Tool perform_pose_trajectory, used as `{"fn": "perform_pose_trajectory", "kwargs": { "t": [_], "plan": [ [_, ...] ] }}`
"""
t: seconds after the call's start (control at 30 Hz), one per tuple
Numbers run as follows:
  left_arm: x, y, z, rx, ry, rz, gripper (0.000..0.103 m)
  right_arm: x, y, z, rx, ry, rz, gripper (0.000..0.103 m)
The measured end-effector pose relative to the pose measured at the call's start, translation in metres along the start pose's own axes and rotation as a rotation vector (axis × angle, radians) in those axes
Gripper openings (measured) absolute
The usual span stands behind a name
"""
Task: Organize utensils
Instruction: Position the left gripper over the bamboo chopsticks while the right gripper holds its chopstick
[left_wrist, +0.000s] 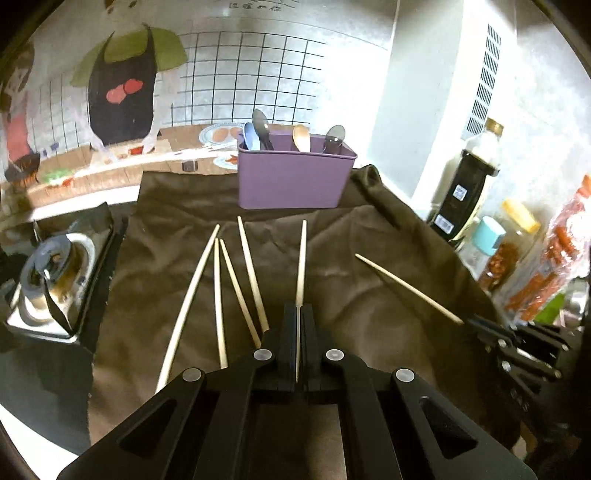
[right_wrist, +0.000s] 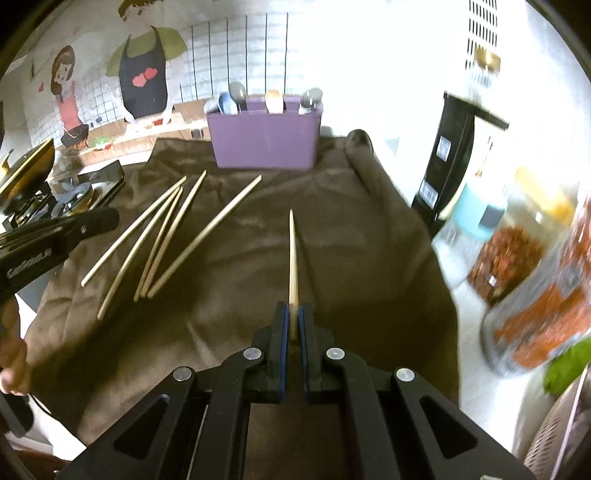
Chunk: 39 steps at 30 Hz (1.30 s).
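Left hand-held gripper (left_wrist: 299, 314): jaws are pressing together on one wooden chopstick (left_wrist: 301, 258), which is running out from between the pads and pointing toward the purple utensil holder (left_wrist: 293, 177).

Right hand-held gripper (right_wrist: 293, 314): jaws are likewise clamping a second chopstick (right_wrist: 293, 254), its tip also aiming toward the holder. In the left wrist view this right-held stick (left_wrist: 406, 288) is angling up and away from the holder's right front corner.

The purple utensil holder is standing upright at the far edge of the brown cloth (left_wrist: 369, 295) that is covering the worktop. Several spoons (left_wrist: 260, 127) are sitting bowl-up inside it: dark and pale blue ones toward its left end, a wooden one (left_wrist: 302, 137) near the middle, another dark one at its right end.

Four loose chopsticks (left_wrist: 218, 295) are lying flat on the cloth in front of the holder and to its left, fanned out, some touching or crossing near their nearer ends.

Left of the holder, a gas burner (left_wrist: 55, 280) is sitting beside the cloth edge. Right of the holder, a dark sauce bottle (left_wrist: 465, 192) and spice jars (left_wrist: 495, 254) are standing off the cloth.
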<state>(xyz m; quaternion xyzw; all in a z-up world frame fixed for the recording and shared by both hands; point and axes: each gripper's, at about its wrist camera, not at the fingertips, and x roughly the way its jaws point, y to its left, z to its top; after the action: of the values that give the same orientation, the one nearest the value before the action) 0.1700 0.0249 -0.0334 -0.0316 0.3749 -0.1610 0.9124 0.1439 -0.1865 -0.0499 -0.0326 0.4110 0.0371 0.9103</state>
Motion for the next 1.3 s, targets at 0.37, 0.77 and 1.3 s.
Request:
{"fn": "perform_pose_trajectory", "kwargs": {
  "t": [0.37, 0.77, 1.3],
  "plan": [
    [0.037, 0.003, -0.042, -0.011, 0.121, -0.047, 0.023, 0.016, -0.002, -0.012, 0.030, 0.055, 0.043, 0.004],
    [0.055, -0.005, -0.049, 0.037, 0.163, 0.009, 0.023, 0.023, -0.003, -0.022, 0.050, 0.084, 0.060, 0.004],
    [0.054, -0.004, -0.045, 0.008, 0.128, -0.006, 0.023, 0.024, -0.005, -0.026, 0.057, 0.089, 0.061, 0.004]
  ]
}}
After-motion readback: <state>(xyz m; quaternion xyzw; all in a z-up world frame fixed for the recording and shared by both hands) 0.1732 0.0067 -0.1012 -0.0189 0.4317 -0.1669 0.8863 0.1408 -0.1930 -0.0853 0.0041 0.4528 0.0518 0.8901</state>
